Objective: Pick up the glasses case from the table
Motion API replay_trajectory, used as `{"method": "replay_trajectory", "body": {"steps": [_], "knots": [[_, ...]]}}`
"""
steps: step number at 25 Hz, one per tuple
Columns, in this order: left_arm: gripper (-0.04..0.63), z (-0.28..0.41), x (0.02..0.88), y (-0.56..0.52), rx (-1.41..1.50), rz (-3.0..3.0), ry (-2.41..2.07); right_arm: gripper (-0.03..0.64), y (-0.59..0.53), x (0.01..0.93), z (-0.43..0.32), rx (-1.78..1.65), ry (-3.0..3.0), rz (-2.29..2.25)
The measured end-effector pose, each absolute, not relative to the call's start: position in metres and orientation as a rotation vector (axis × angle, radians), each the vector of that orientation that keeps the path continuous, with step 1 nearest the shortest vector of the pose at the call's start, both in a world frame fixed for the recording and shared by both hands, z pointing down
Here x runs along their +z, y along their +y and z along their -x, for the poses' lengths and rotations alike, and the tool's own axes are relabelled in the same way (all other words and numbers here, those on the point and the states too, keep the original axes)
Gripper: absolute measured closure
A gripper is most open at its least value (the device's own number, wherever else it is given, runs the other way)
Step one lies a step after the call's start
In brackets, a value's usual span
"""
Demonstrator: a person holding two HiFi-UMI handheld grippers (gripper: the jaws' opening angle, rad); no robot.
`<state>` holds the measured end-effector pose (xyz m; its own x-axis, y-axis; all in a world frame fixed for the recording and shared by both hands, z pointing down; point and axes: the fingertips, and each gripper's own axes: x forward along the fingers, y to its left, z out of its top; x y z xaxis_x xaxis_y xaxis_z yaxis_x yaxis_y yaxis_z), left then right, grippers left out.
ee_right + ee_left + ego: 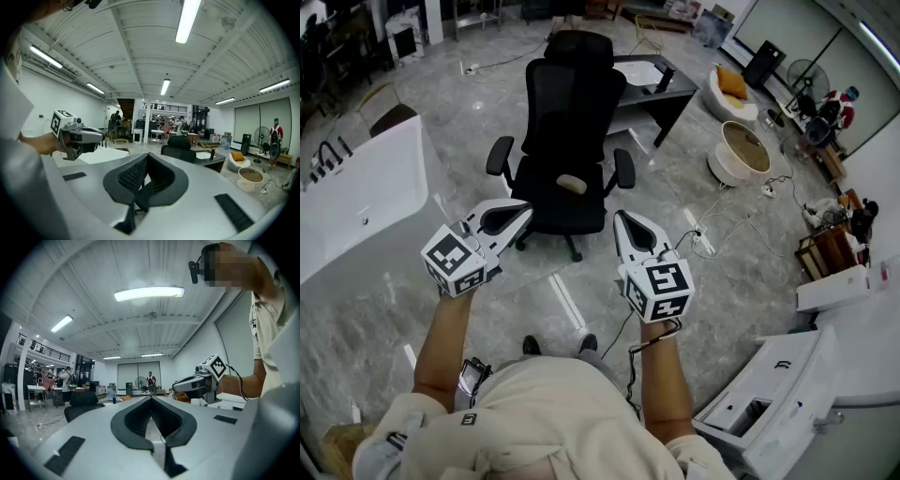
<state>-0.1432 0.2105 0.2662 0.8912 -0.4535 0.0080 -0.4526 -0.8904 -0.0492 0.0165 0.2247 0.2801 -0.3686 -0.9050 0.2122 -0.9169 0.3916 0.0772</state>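
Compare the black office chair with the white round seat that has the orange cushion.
The office chair is black; the round seat is white. The office chair has armrests and a tall back; the round seat is low, with neither. The round seat holds an orange cushion; the office chair holds only a small pale thing. Nobody sits in either.

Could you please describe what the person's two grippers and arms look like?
Both the left gripper and the right gripper have pale grey, tapering shells, with black ribbed pads lining the jaws. Each carries a white cube printed with black square markers. A thin black cable hangs from the right one. The person wears a cream short-sleeved shirt.
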Motion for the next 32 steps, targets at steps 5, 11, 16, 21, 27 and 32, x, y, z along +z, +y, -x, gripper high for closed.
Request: {"method": "replay_trajectory", "body": {"steps": [5, 11, 16, 21, 27, 32], "knots": [[0.580, 0.145, 0.268, 0.204, -0.027, 3.028, 0.717, 0.594, 0.217, 0.282, -0.013, 0.088, -2.424, -1.622], [0.580, 0.153, 0.278, 0.190, -0.018, 3.047, 0.696, 0.594, 0.206, 0.292, -0.004, 0.109, -2.407, -1.626], [0.580, 0.165, 0.283, 0.174, -0.008, 3.059, 0.674, 0.592, 0.191, 0.294, 0.012, 0.130, -2.433, -1.635], [0.580, 0.172, 0.285, 0.162, -0.001, 3.070, 0.667, 0.591, 0.179, 0.296, 0.020, 0.151, -2.430, -1.654], [0.580, 0.165, 0.295, 0.136, -0.008, 3.085, 0.694, 0.591, 0.147, 0.306, 0.009, 0.177, -2.427, -1.646], [0.580, 0.156, 0.303, 0.111, -0.049, 3.086, 0.760, 0.591, 0.108, 0.315, 0.002, 0.211, -2.472, -1.597]]}}
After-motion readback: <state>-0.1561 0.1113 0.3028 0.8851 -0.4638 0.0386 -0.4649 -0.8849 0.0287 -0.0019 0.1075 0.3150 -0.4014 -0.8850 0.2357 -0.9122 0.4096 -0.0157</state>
